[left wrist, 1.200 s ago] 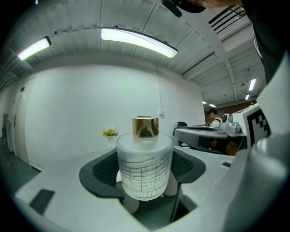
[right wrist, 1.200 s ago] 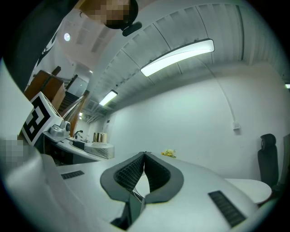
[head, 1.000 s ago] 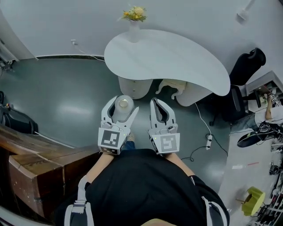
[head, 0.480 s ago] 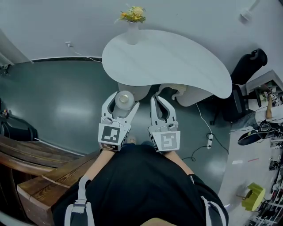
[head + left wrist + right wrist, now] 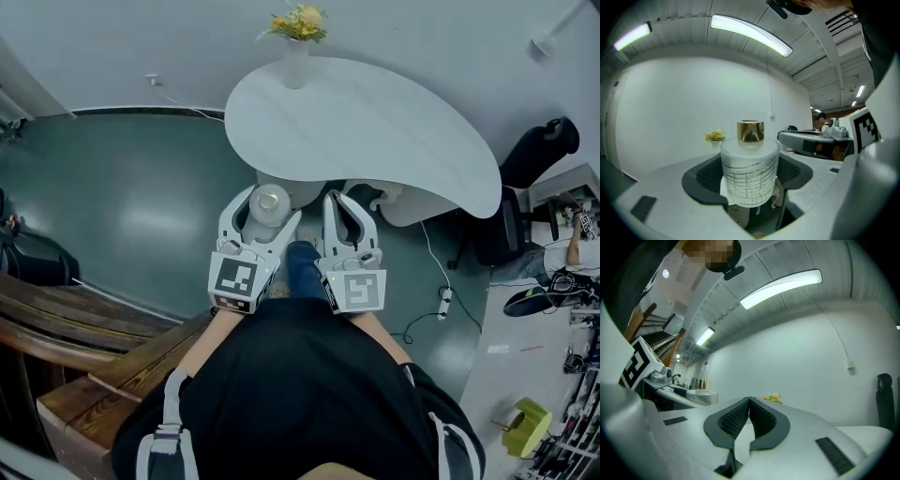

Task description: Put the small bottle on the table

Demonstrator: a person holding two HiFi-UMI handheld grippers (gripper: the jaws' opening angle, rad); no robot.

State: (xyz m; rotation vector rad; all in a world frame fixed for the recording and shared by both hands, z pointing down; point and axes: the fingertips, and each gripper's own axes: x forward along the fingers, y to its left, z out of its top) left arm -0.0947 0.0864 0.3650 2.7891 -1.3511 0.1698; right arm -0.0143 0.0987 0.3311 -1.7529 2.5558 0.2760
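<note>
A small frosted bottle (image 5: 269, 205) with a gold cap stands upright between the jaws of my left gripper (image 5: 261, 212), which is shut on it. In the left gripper view the bottle (image 5: 750, 173) fills the middle, gold cap on top, dark pads pressed to both sides. My right gripper (image 5: 349, 215) is held beside it, shut with nothing in it; its pads (image 5: 740, 420) meet at the tips. Both grippers hover just short of the near edge of the white curved table (image 5: 375, 122).
A white vase with yellow flowers (image 5: 298, 37) stands at the table's far edge. A black office chair (image 5: 520, 187) is at the right. Wooden steps (image 5: 75, 347) lie at the left. A cable and power strip (image 5: 442, 300) run over the grey floor.
The table has come a little nearer to the grippers as the person steps forward; a blue-jeaned leg now shows between them. The grip on the bottle is unchanged.
</note>
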